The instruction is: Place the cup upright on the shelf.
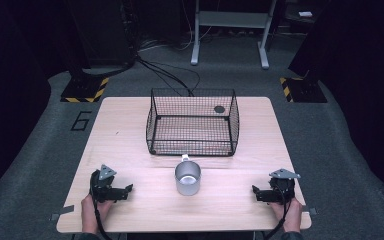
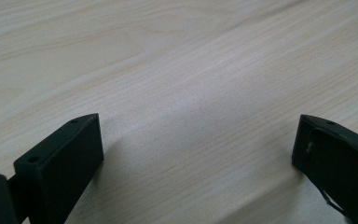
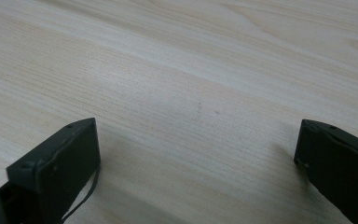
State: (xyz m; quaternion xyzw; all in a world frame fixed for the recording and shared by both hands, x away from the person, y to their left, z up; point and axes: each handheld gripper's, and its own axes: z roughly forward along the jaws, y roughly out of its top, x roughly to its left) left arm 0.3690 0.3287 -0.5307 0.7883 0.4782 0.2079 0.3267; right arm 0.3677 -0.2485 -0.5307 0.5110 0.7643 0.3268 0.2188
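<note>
A silver metal cup (image 1: 188,177) stands upright at the middle of the wooden table (image 1: 130,130), its handle toward a black wire basket (image 1: 192,123) just behind it. My left gripper (image 1: 128,190) rests on the table near the front left, held by a hand, pointing toward the cup. In the left gripper view the left gripper (image 2: 196,140) is open over bare wood. My right gripper (image 1: 255,191) rests at the front right, also pointing inward. The right gripper (image 3: 196,140) is open, with nothing between its jaws.
A small dark round thing (image 1: 219,109) shows at the basket's back right; I cannot tell if it is inside. Grey floor surrounds the table, with cables (image 1: 170,75) and a metal stand (image 1: 230,30) behind.
</note>
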